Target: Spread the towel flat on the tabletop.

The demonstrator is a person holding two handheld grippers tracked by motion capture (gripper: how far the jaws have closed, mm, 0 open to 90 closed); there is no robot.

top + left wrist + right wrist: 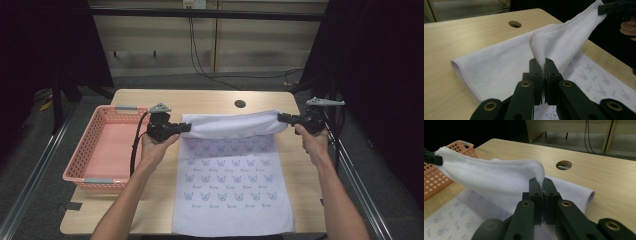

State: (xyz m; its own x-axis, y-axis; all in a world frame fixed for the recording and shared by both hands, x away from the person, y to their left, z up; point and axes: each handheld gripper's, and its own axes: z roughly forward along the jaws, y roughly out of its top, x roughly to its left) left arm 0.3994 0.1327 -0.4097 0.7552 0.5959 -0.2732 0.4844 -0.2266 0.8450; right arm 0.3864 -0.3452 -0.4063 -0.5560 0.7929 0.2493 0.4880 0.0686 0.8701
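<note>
Black jaws of my left gripper (543,65) stand pressed together at the bottom of the left gripper view, with a corner of the white towel (506,62) pinched between the pads — the hemmed terry edge rises out of the clamp and curls over. From my right gripper (541,184) I read the same condition: jaws closed tight on the opposite corner, no gap visible beside the cloth. In the high view I hold the left gripper (186,128) and the right gripper (281,118) well apart, both above the wooden table (210,98), and the towel's far edge hangs stretched between them as a lifted band. Its near portion, printed with small cat faces, lies flat on the table and reaches the table's near edge. Under the raised corners the cloth doubles over itself, and this fold rests on the tabletop. Left of the towel sits a pink perforated basket (80,150), just beside my left hand (156,146). Beyond the lifted edge I see a round cable hole (240,104) in the tabletop.
</note>
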